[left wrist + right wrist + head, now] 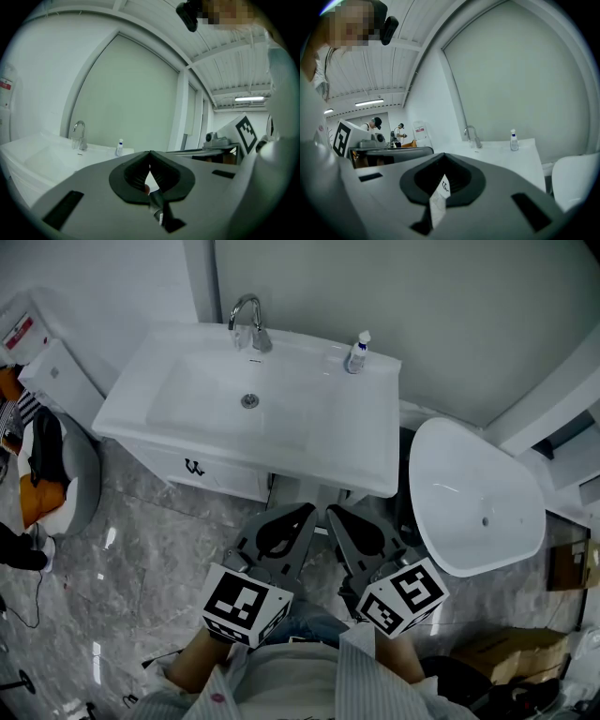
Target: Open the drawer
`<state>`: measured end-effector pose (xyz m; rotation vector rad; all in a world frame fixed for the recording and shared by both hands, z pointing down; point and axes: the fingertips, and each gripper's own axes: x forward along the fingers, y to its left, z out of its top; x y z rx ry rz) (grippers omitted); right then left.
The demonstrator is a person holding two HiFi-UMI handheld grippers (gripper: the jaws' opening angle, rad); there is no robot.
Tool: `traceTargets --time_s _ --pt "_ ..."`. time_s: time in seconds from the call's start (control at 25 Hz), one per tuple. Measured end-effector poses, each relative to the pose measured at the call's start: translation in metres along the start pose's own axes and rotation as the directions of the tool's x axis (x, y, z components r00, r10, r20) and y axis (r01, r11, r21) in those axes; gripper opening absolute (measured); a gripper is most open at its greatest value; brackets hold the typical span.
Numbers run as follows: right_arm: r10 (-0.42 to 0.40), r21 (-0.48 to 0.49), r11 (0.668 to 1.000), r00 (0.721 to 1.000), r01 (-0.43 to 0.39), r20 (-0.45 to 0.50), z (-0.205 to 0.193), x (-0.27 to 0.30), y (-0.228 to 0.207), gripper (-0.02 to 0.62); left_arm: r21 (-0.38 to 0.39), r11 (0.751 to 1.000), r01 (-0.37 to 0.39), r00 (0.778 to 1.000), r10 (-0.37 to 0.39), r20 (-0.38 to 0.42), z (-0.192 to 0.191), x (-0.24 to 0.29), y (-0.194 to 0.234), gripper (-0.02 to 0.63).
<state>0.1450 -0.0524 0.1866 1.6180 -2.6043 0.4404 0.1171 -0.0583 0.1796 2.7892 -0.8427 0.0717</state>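
Although both two-jaw tongs point toward the vanity, neither holds anything. The left gripper [306,512] has its dark pads pressed tip to tip, and the right gripper [332,514] is likewise closed and empty. The pair sit side by side just ahead of the person's chest. Beyond them, at about eleven o'clock in the head view, is the white flat-fronted drawer [225,477] with its small black handle [194,467]. It lies under the white rectangular ceramic basin [309,432]. The drawer front looks flush with the cabinet, so it seems fully shut. Nothing of the task looks done: reaching in, gripping the handle and pulling all remain.
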Motion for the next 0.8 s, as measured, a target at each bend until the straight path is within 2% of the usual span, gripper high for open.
traceTargets --time_s 0.8 --pt "0.002 0.023 1.000 1.000 -0.002 -0.015 -0.0084 -0.0043 -0.0034 0.008 0.003 1.000 0.002 1.000 -0.002 -0.020 -0.0083 0.0028 -0.0045 0.017"
